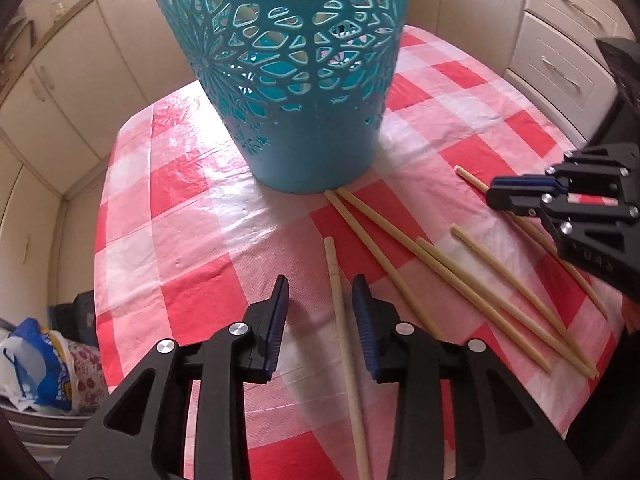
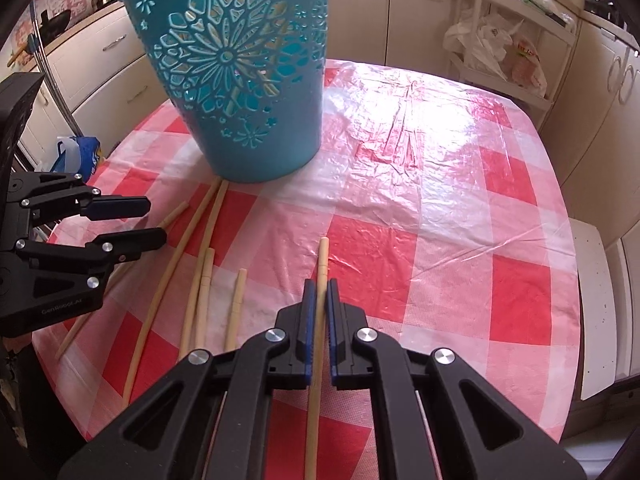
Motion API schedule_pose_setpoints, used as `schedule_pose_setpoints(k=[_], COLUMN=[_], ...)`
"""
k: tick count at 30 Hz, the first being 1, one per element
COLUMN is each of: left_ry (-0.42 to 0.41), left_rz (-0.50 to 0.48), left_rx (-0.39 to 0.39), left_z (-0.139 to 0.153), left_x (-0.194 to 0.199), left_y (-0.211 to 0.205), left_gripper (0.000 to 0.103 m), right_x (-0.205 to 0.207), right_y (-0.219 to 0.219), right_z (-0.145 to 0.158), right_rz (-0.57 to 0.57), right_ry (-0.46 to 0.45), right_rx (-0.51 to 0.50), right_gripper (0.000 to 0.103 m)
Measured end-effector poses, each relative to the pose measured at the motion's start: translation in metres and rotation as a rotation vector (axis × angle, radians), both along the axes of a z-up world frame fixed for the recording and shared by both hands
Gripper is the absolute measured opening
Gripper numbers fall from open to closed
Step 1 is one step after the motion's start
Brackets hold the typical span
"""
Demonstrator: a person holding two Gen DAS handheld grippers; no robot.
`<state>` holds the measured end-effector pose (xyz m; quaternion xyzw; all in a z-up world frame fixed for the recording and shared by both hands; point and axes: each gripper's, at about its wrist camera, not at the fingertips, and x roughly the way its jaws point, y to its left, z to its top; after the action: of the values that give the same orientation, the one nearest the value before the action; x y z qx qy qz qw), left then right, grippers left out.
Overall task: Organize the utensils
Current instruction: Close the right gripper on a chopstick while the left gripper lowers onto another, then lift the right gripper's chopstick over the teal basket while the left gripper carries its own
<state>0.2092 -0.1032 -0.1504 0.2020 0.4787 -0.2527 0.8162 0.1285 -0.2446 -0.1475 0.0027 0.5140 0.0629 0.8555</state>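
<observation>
teal cut-out basket point(image 1: 304, 80), red-white checked tablecloth point(image 1: 192, 240)

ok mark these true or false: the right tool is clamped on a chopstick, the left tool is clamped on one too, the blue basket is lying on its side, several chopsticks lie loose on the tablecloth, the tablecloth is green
1. The right tool is clamped on a chopstick. True.
2. The left tool is clamped on one too. False: a chopstick sits between its pads, but the pads stand apart from it.
3. The blue basket is lying on its side. False: it stands upright on the table.
4. Several loose chopsticks lie on the tablecloth. True.
5. The tablecloth is green. False: it is red and white checked.
</observation>
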Motion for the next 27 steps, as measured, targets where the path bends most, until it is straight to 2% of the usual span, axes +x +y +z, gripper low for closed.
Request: schedule_pose_setpoints(k=[2,4,5,8,9,13,16,21,27], left_ry=[0.014,-0.015,-0.012,0.012,0.008,-0.045,-0.097,-0.193,-0.345], left_rz=[-0.013,-0.013,-0.011,0.02,0.025,0.025,0.032,0.057,0.098], left_rx=[-0.011,0.011,-0.005,-0.127,-0.195,-0.402,-0.536,-0.688,-0.807], left_z=[0.0,0.001,0.001,0.009,0.016,0.051,0.086,0.14,0.193], left_x=[-0.001,-0.007,-0.01,-0.019,-0.024,-0.039,-0.039,-0.023,0.014], left_y=[-0.004,-0.008,-0.008,0.005,0.013,0.041,0.059,0.067,0.052], left_gripper=[0.006,0.005,0.005,0.005,0.005,0.005,0.005,0.005,0.005], right_x=[-0.002,-0.004,-0.008,-0.022,-0.027,-0.041,-0.04,-0.02,0.028], right_y=[-0.006,-0.015,-0.022,-0.035,-0.037,-0.048,-0.047,-0.034,-0.024], right_z=[-0.001,-0.001,-0.001,0.007,0.011,0.041,0.074,0.134,0.187], right_rz=[-0.026,-0.071,-0.1,-0.146,-0.153,-0.192,-0.179,-0.146,-0.188], right_ry=[-0.009,-0.006,-0.006,-0.058,-0.082,-0.194,-0.295,-0.488,-0.694], right_rx=[0.041,0.119,0.191,0.351,0.395,0.531,0.587,0.65,0.603], right_gripper=[0.006,0.006,0.006,0.006,0.006,0.006,0.006,0.006,0.006])
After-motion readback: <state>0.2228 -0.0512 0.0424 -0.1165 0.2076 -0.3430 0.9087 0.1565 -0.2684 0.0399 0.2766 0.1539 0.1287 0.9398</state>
